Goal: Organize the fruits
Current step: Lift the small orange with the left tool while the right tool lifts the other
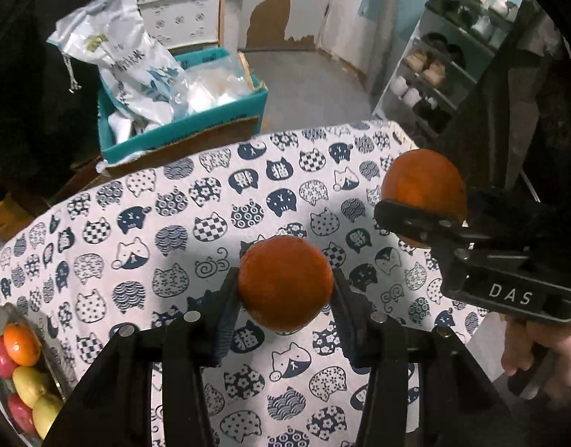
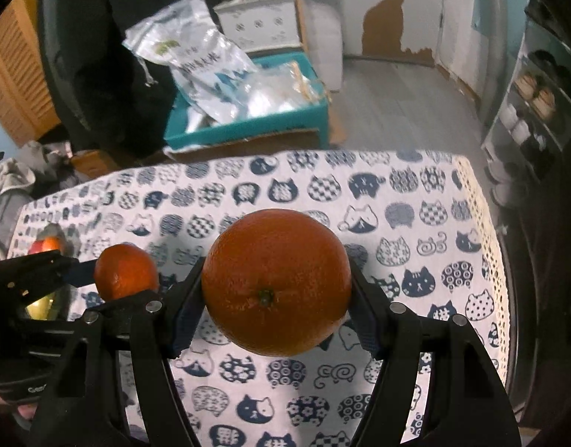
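My left gripper (image 1: 285,290) is shut on a small orange (image 1: 285,283) and holds it above the cat-print tablecloth (image 1: 173,223). My right gripper (image 2: 276,287) is shut on a larger orange (image 2: 276,281), stem end facing the camera, also held above the cloth. The right gripper and its orange (image 1: 423,186) show at the right of the left wrist view. The left gripper's orange (image 2: 126,276) shows at the left of the right wrist view. A glass bowl (image 1: 2,316) at the table's left edge holds an orange, red fruits and yellow fruits.
A teal cardboard box (image 1: 196,126) with plastic bags stands on the floor beyond the table's far edge. A shoe rack (image 1: 434,74) stands at the far right. The table's right edge (image 2: 482,223) has lace trim.
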{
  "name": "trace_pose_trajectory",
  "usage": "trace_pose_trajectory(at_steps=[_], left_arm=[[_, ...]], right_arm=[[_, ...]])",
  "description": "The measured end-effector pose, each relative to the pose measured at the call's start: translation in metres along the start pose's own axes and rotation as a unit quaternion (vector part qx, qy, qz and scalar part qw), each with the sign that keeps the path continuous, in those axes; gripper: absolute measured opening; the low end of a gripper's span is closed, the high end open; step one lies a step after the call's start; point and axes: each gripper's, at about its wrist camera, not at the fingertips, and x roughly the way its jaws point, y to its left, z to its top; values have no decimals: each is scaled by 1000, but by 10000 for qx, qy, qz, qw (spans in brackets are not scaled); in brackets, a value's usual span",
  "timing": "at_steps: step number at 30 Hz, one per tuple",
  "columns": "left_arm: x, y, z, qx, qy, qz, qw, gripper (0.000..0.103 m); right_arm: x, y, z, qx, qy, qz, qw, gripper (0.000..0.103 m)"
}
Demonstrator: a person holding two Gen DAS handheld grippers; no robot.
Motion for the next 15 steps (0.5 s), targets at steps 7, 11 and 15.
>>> trace_pose_trajectory(at_steps=[7, 11, 15], left_arm=[[-37, 8, -3, -116, -276, -37, 9995, 47], [-58, 14, -6, -127, -468, -12, 9988, 47], [-78, 26, -13, -161, -628, 48, 9979, 47]], right_arm=[[-21, 24, 7, -268, -253, 190, 9991, 69], [-33, 41, 12, -434, -403, 317, 9977, 69], [-43, 56, 14, -587, -495, 422, 9962, 69]])
